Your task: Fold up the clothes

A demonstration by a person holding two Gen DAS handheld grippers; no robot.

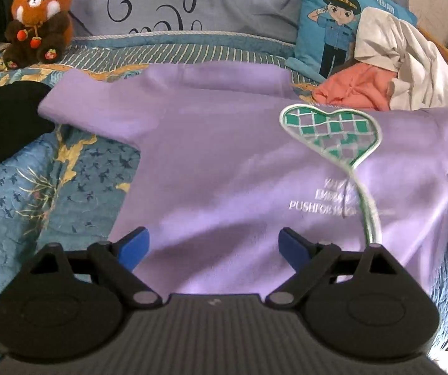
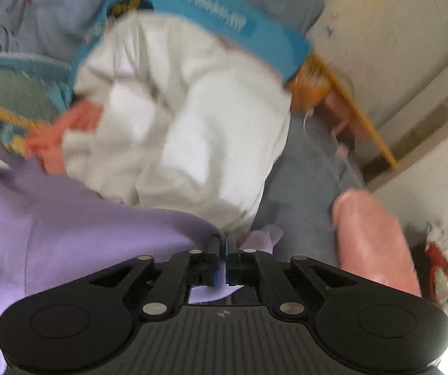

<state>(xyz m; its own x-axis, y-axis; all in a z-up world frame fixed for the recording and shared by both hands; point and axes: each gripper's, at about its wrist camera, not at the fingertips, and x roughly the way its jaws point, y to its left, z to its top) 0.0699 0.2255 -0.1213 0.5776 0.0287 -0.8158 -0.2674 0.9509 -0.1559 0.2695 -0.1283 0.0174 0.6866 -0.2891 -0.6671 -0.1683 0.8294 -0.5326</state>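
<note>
The purple shirt [image 1: 211, 156] lies spread front-up on the blue bedspread [image 1: 52, 187], its heart print [image 1: 333, 131] to the right. The left gripper [image 1: 213, 247] hovers over the near hem, its 2 blue fingers [image 1: 136, 247] spread wide with nothing between them. The right gripper [image 2: 224, 262] has its fingers pressed together, pinching what looks like the shirt's edge in the blurred view, near the white garment [image 2: 177, 125].

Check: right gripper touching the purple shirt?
Touching. The right wrist view shows the right gripper shut on a fold of the purple shirt, with fabric sticking out past the fingertips.
</note>
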